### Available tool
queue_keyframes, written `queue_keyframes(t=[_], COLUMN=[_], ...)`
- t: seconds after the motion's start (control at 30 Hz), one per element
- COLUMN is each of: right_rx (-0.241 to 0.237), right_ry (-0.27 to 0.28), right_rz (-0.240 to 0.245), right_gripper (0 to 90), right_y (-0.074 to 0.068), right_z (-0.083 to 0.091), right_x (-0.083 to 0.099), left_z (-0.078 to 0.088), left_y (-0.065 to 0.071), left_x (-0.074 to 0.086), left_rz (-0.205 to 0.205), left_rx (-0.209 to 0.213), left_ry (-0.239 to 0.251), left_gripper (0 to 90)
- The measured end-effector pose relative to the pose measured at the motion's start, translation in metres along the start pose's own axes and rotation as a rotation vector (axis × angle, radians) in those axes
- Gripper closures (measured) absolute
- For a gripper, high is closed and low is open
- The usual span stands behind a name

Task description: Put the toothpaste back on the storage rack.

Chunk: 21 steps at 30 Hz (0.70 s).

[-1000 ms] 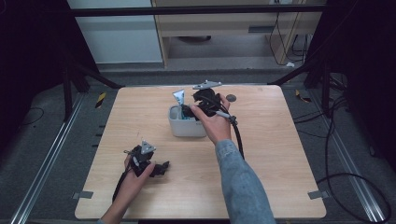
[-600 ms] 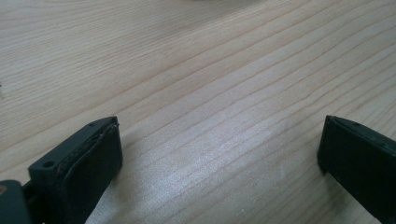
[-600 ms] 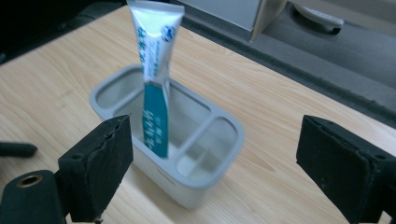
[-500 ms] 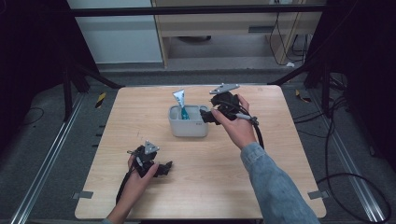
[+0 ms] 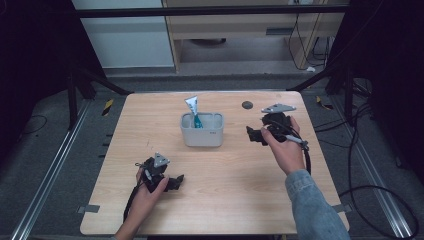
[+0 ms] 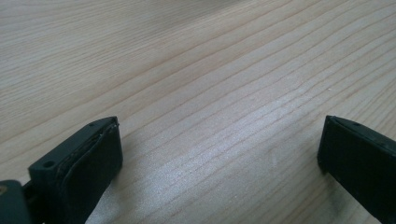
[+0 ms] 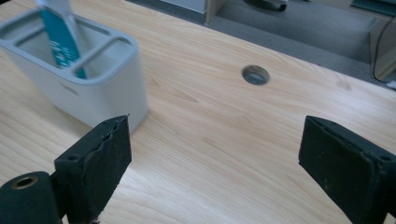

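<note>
toothpaste, a white and teal plastic tube [image 5: 193, 113], is what we see standing tilted in the left rear compartment of the grey plastic caddy [image 5: 202, 135], its flat crimped end sticking up above the rim. in the high view, that caddy sits near the middle of the pale wooden table [image 5: 225, 195]. right of the caddy, well apart from it, we find the right gripper [image 5: 253, 135] in the person's right hand [image 5: 286, 150], its black jaws pointing back toward the caddy with nothing between them. a small round dark hole [image 5: 246, 104] in the tabletop lies behind and to the right of the caddy. in front of the caddy and to its left, near the table's near edge, the left gripper [image 5: 176, 182] lies low on the wood in the left hand [image 5: 148, 192], well apart from the caddy.

in the left gripper view we look along two black padded jaws spread wide over bare wood grain [image 6: 210, 93], with nothing between them.

in the right gripper view the jaws also stand wide apart and empty. the caddy [image 7: 88, 93] sits beyond the left jaw, blurred, with the tube [image 7: 60, 37] upright in a rear compartment. the round hole [image 7: 255, 74] lies beyond the caddy's right side, between the two jaws as we see them.
</note>
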State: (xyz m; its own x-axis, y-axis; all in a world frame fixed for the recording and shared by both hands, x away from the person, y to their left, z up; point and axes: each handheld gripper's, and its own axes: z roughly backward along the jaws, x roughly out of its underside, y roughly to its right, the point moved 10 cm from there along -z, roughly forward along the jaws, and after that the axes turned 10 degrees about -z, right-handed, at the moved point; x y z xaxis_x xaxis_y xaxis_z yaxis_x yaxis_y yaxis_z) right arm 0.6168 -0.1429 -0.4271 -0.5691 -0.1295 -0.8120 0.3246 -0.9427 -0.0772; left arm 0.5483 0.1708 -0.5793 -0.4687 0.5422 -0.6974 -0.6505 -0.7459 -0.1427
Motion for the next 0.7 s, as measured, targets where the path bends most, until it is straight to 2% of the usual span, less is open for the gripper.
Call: queue_keyframes(t=[0.13,0.3,0.43,0.5,0.6,0.7], right_rx=[0.022,0.041,0.057,0.059,0.034,0.037], right_ry=[0.005,0.006,-0.016,-0.025,-0.042,-0.057], right_rz=[-0.027,-0.044,-0.064,-0.082,-0.141,-0.159], right_gripper=[9.3,9.3,9.5,9.6,9.7,10.1], right_y=[0.025,0.045,0.060,0.065,0.070,0.074], right_z=[0.008,0.014,0.012,0.009,0.005,0.001], right_x=[0.012,0.030,0.054,0.063,0.079,0.090], left_z=[0.000,0.000,0.000,0.000,0.000,0.000], left_y=[0.000,0.000,0.000,0.000,0.000,0.000], left_x=[0.000,0.000,0.000,0.000,0.000,0.000], left_rz=[0.000,0.001,0.000,0.000,-0.001,0.000], left_rx=[0.000,0.000,0.000,-0.001,0.000,0.000], left_ry=[0.000,0.000,0.000,0.000,0.000,0.000], left_gripper=[0.0,0.0,0.0,0.0,0.0,0.0])
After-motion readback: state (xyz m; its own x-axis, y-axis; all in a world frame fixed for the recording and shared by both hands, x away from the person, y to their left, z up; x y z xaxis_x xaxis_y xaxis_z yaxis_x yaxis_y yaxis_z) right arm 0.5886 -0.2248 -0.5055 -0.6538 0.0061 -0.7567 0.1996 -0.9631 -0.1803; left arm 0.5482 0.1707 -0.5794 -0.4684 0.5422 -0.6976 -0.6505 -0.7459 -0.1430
